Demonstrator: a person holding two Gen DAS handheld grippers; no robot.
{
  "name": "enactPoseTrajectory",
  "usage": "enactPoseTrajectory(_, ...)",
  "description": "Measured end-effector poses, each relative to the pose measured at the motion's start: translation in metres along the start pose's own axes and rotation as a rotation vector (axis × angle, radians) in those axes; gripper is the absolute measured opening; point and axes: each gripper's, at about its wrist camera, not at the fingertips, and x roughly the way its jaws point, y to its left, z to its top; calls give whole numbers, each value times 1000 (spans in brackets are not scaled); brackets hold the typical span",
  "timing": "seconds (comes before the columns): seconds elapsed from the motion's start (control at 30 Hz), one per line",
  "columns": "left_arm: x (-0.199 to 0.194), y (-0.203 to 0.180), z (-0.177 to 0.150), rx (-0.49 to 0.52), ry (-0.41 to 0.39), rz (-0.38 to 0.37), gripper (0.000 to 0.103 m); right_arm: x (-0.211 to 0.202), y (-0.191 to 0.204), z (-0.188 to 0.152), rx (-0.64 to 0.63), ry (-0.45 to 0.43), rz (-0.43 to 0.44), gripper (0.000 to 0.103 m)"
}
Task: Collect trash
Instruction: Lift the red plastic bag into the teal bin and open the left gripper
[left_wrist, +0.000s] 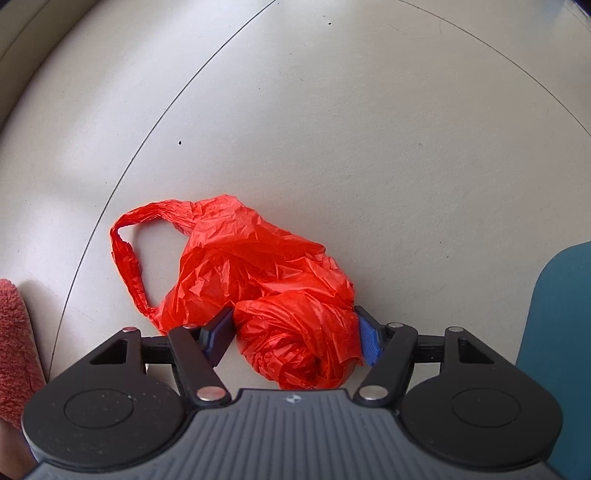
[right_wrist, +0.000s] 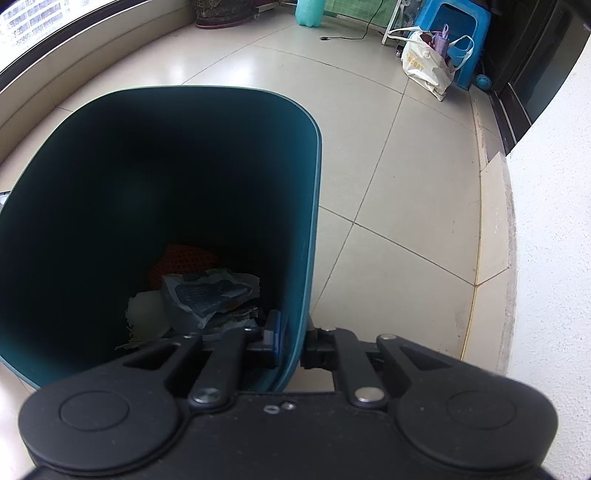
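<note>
A crumpled red plastic bag (left_wrist: 251, 273) lies on the pale tiled floor. My left gripper (left_wrist: 295, 338) is low over it, jaws wide, with the bag's bunched lower part between the blue pads; the right pad (left_wrist: 369, 341) touches the plastic. My right gripper (right_wrist: 291, 341) is shut on the near wall of a dark teal trash bin (right_wrist: 221, 99), one finger inside and one outside. Inside the bin lie crumpled paper wrappers (right_wrist: 207, 299) and something orange-red (right_wrist: 184, 258). The bin's edge also shows in the left wrist view (left_wrist: 561, 332).
A red fuzzy cloth (left_wrist: 14, 343) sits at the left edge. Far off stand a blue plastic stool (right_wrist: 458, 33), a white shopping bag (right_wrist: 424, 66), a teal bottle (right_wrist: 310, 11) and a cable. A white wall (right_wrist: 554, 221) runs along the right.
</note>
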Motion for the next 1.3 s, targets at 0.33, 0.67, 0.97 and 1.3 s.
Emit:
enactPoseTrajectory(0.33, -60, 0, -22, 28, -72, -22, 65, -1, -3, -1, 16, -6, 7, 7)
enactPoseTrajectory(0.67, -166, -3, -49, 70, -186, -80, 65, -2, -7, 2, 46, -2, 11, 6)
enactPoseTrajectory(0.97, -269, -24, -83, 203, -303, -129, 65, -16, -13, 2, 63, -28, 28, 5)
enactPoseTrajectory(1.3, -362, -76, -99, 356, -464, -231, 65, -28, -15, -1, 79, -61, 42, 5)
